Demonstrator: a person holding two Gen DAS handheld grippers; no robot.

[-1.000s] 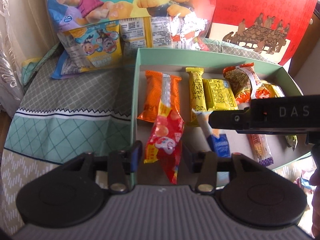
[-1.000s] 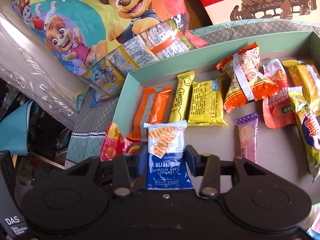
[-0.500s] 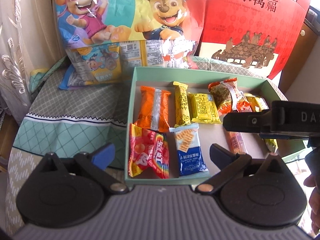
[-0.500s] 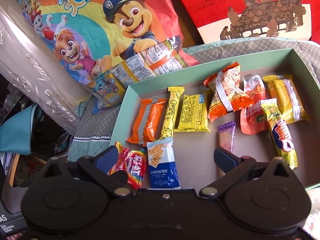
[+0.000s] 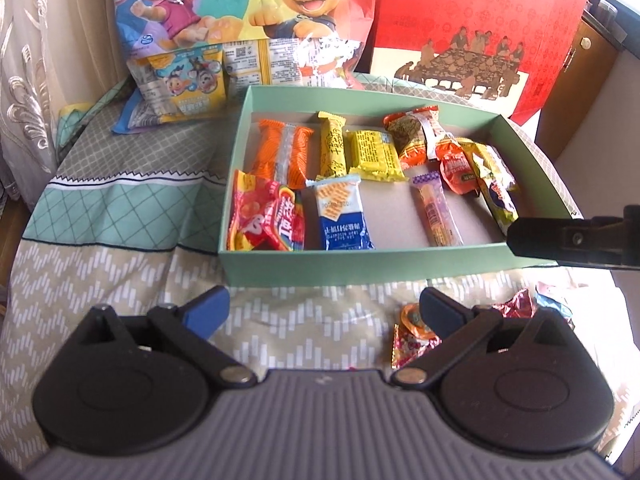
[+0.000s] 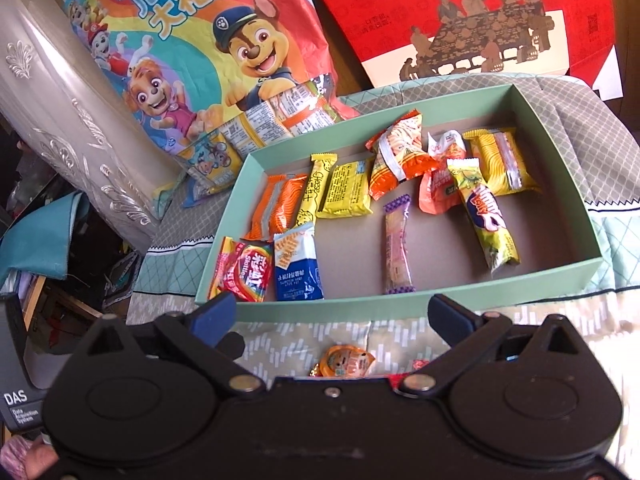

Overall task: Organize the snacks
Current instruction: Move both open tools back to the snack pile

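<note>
Both left gripper (image 5: 323, 307) and right gripper (image 6: 333, 312) spread wide, empty, just short of box (image 5: 360, 266); snacks (image 5: 342, 216) inside box; foil candies (image 5: 416, 330) before box, half hidden behind right finger

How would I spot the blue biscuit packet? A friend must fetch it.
Find the green box on the patterned cloth. Along its near wall toward the left lies the blue biscuit packet, beside a red Skittles bag. It alone is blue and white.
</note>
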